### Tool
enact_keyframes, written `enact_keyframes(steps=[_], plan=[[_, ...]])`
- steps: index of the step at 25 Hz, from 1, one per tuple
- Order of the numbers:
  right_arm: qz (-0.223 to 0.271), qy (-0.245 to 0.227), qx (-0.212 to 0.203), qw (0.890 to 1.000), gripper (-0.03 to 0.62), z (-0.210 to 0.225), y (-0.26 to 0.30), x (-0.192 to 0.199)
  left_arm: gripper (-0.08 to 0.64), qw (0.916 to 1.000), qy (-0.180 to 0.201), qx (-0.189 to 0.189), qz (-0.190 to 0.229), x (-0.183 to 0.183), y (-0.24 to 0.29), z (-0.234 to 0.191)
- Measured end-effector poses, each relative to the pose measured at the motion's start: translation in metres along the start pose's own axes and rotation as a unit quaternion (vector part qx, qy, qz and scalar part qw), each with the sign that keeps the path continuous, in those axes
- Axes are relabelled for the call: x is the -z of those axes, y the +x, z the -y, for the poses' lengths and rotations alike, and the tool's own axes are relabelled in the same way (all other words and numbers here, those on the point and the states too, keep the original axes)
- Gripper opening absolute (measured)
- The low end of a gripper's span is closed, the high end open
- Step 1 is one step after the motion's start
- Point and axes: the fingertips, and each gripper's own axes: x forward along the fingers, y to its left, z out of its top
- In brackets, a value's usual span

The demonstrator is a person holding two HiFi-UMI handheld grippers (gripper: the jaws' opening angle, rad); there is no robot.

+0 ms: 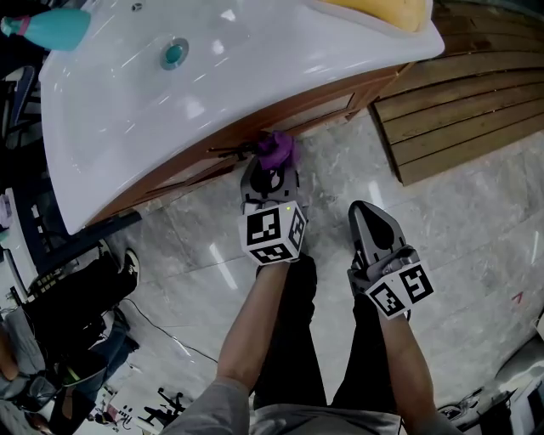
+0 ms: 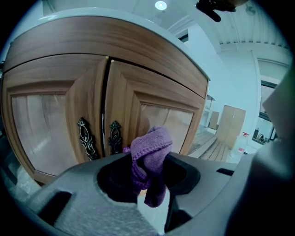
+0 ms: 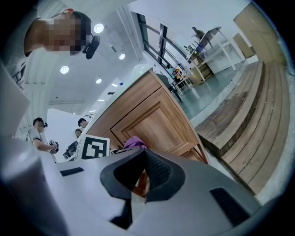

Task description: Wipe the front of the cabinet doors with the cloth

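A wooden cabinet [image 1: 280,119] stands under a white sink basin [image 1: 212,76]. Its two doors [image 2: 138,110] meet at a seam with ornate black handles [image 2: 87,138]. My left gripper [image 1: 272,170] is shut on a bunched purple cloth [image 1: 276,149], [image 2: 150,159], which is at the door front just right of the handles. My right gripper [image 1: 367,212] hangs over the floor to the right, short of the cabinet. Its jaws are shut and hold nothing. In the right gripper view, the cloth [image 3: 135,142] and the cabinet's right door [image 3: 159,124] show beyond the jaws.
A slatted wooden platform [image 1: 467,102] lies to the right of the cabinet. A teal bottle [image 1: 51,25] and a yellow object [image 1: 382,10] sit on the basin. People and gear crowd the left side [image 1: 68,306]. The floor is marble tile [image 1: 476,255].
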Motion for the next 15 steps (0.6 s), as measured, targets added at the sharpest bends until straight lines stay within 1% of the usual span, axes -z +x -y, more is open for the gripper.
enact_keyframes(steps=[3, 8, 15], plan=[[0.002, 0.000, 0.002, 1.000, 0.009, 0.002, 0.004, 0.001, 0.137, 1.0000, -0.004, -0.004, 0.001, 0.001, 0.005, -0.007], [0.006, -0.003, 0.014, 1.000, 0.009, 0.008, 0.013, 0.001, 0.137, 1.0000, -0.001, 0.002, 0.003, 0.000, 0.010, -0.011], [0.008, -0.001, 0.015, 1.000, 0.009, 0.010, 0.019, -0.003, 0.137, 1.0000, 0.003, 0.009, 0.000, 0.000, 0.012, -0.009]])
